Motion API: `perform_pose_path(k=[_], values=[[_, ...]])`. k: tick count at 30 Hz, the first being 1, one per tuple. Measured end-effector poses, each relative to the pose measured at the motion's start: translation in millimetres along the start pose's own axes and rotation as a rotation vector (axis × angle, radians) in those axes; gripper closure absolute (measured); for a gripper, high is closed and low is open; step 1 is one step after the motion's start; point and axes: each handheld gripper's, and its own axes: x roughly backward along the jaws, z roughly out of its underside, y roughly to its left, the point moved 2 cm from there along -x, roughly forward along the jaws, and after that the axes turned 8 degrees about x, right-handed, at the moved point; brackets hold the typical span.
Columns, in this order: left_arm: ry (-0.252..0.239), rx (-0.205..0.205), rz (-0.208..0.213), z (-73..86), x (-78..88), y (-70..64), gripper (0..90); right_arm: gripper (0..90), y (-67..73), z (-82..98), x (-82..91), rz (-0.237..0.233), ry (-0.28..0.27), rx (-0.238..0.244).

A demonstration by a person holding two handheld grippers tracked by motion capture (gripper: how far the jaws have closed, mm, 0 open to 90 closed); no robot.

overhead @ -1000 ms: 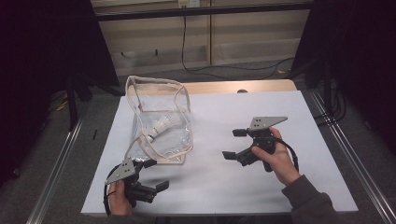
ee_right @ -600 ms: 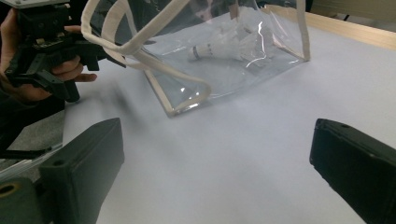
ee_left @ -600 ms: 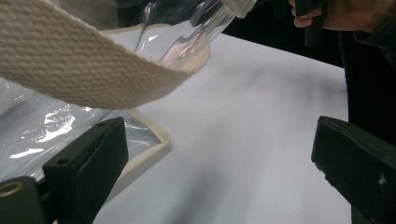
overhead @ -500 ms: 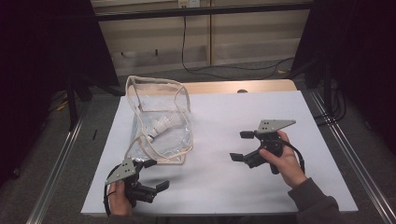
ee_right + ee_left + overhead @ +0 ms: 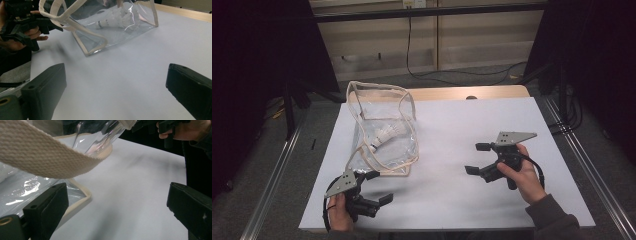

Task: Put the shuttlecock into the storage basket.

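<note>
Right gripper (image 5: 476,159) drifting back toward near table edge since a second ago, jaws spread wide, gripping nothing; left gripper (image 5: 379,187) staying put at front left corner, jaws likewise gaping, empty; clear plastic pouch with cream fabric trim (image 5: 384,131) lying on white table sheet (image 5: 462,125) just beyond left gripper, its webbing strap (image 5: 47,157) looping close above left jaws; white feathered shuttlecock (image 5: 385,135) resting inside pouch; right gripper sitting well apart from pouch.

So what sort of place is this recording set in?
Probably a lab recording station: a white-topped table framed by black curtains, loose black cables on grey floor, and handheld black two-jaw grippers beside a clear plastic bag.
</note>
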Motion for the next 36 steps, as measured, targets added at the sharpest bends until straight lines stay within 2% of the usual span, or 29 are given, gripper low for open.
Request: perform_pose_path(k=[36], values=[[0.006,-0.001,0.002,0.3,-0.8,0.3,3.8,3.2,-7.7,45.4,32.5,0.054,-0.008,-0.049]])
